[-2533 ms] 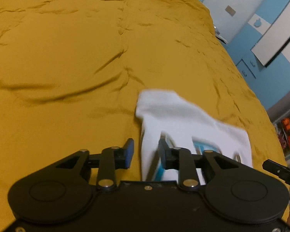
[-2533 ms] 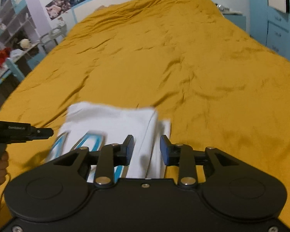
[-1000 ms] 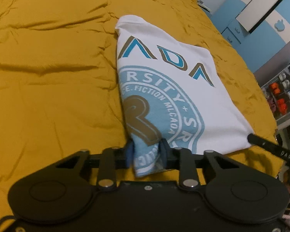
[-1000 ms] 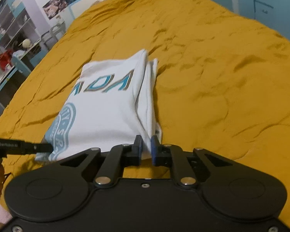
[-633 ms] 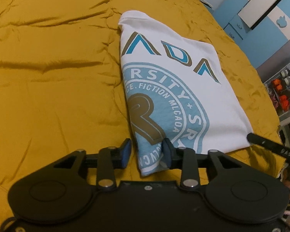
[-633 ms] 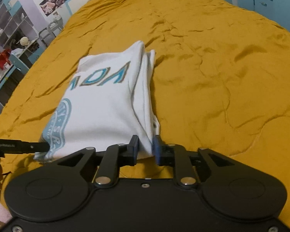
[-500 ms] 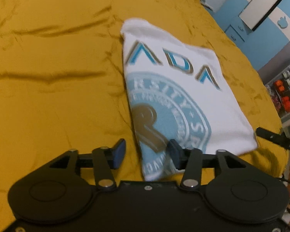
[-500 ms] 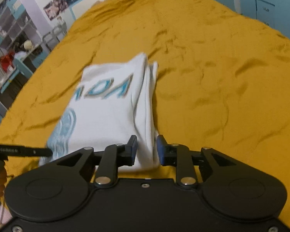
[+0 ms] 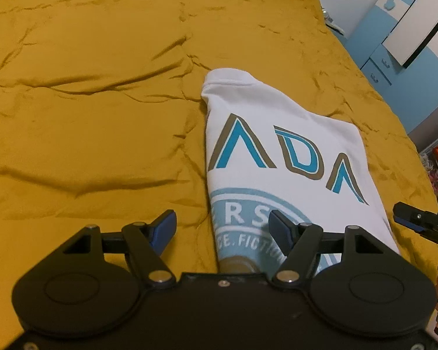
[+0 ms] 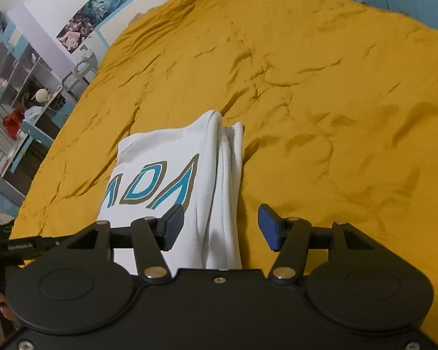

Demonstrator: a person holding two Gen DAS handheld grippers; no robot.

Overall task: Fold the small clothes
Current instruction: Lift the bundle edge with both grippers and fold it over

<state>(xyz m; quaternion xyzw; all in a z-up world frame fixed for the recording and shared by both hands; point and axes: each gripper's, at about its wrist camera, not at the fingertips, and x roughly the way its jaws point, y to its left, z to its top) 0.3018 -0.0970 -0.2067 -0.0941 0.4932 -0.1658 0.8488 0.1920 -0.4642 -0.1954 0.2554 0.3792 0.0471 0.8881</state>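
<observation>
Across the bed (image 9: 102, 102), a mustard-yellow quilt lies creased from edge to edge; it carries everything. Blue cupboards (image 9: 376, 67) stand past its right edge, shelves (image 10: 20, 87) past its left.

White T-shirt (image 9: 277, 151), folded to a flat rectangle, printed face up, lies near the bed's near edge, toward the near right corner in the left wrist view. Stacked folded layers show along its right side in the right wrist view (image 10: 224, 175).

Left gripper (image 9: 223, 230): jaws spread wide, straddling the shirt's near left edge, holding nothing. Right gripper (image 10: 220, 227): jaws spread wide over the layered right edge, holding nothing.

Handling (judgement): light, soft cotton, limp, not fragile, not slippery on the quilt. It will sag and unfold if lifted by one point. Best taken at the two near corners together, pinching through all layers, or at the folded edges.

Change against earlier frames: 1.0 s ago both grippers were clamped on the near corners of the shirt; 0.5 s ago the jaws had begun parting; both are now fully released and drawn back slightly. Shirt has stayed flat where it was laid. Judged: this fold is complete.
</observation>
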